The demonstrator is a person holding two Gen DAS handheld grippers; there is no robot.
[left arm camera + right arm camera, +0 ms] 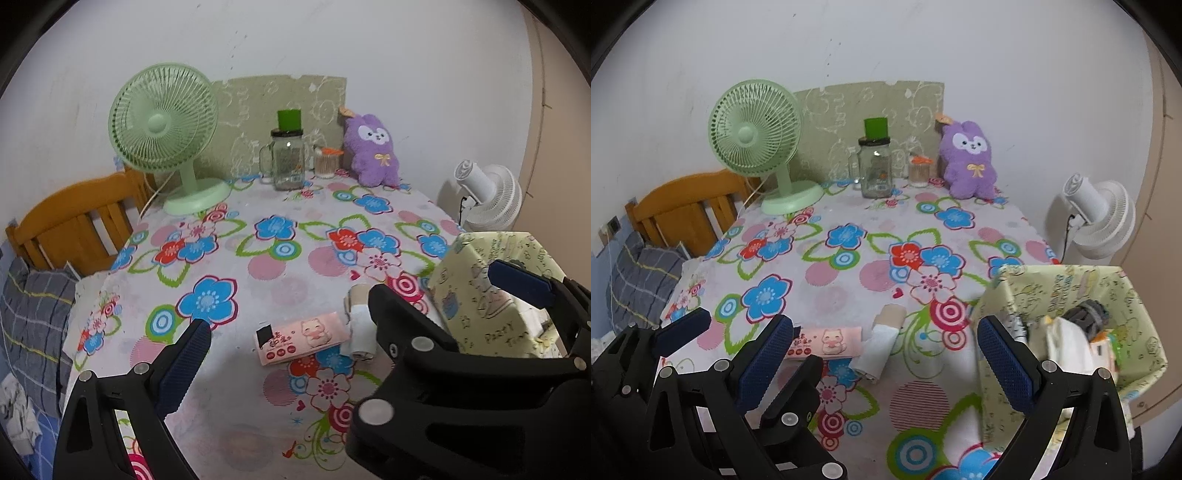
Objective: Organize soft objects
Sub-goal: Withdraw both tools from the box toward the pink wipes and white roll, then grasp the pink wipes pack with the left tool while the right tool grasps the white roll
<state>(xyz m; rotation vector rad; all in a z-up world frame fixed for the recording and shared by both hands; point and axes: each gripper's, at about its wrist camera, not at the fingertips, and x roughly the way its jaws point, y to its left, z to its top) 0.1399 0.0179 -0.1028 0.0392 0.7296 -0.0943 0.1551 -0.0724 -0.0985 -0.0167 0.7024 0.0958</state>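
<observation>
**Risk check: both tongs empty, jaws crossing by the box**

Left gripper (295, 325): spread wide, nothing held. Right gripper (886, 321): also wide, empty. In the right wrist view the right gripper's left finger sits between the two left-gripper fingers, so the tools overlap. Risk 1, my judgement: closing or swinging either one now knocks the other.

Landmark: patterned paper box (1052, 280), open top, already holding a white cloth (1067, 343) and a grey bundle. It appears to stand near the table's edge, though the edge itself is hidden.

- Rolled sock (882, 343): on the tablecloth (849, 280), just left of the box, under the right gripper's gap.
- Pink tissue pack (827, 341): touching or nearly touching the roll, on the side away from the box.
- Purple plush (967, 162): well beyond the box, against the wall, near the glass jar (874, 171).

Risk 2: an end pinch probably lets the roll unwind; take it mid-body.
Risk 3: the box walls look thin, so a finger catching the rim could shove or tip it.
Risk 4: reaching for the plush could clip the jar.
</observation>
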